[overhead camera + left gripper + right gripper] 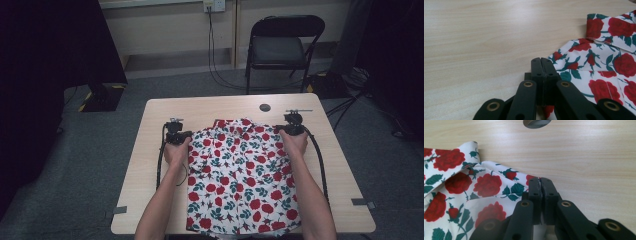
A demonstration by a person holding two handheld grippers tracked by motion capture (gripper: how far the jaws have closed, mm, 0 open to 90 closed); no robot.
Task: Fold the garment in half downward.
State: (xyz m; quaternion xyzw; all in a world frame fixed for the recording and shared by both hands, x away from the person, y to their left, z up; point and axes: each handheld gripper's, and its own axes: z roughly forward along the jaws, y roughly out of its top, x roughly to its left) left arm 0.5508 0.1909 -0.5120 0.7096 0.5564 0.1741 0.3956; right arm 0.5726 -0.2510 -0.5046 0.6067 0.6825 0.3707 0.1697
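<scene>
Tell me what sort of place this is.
Probably a lab or studio room set up for recording, not a home: a bare wooden table on grey carpet, a folding chair by the wall, and cables trailing from a wall socket.

— Where does the high view sit?
— Above the near edge, looking forward and down over the whole worktop.
— And the gripper views?
— Low, skimming the wood, very close. All three share the shirt's far corners.
</scene>
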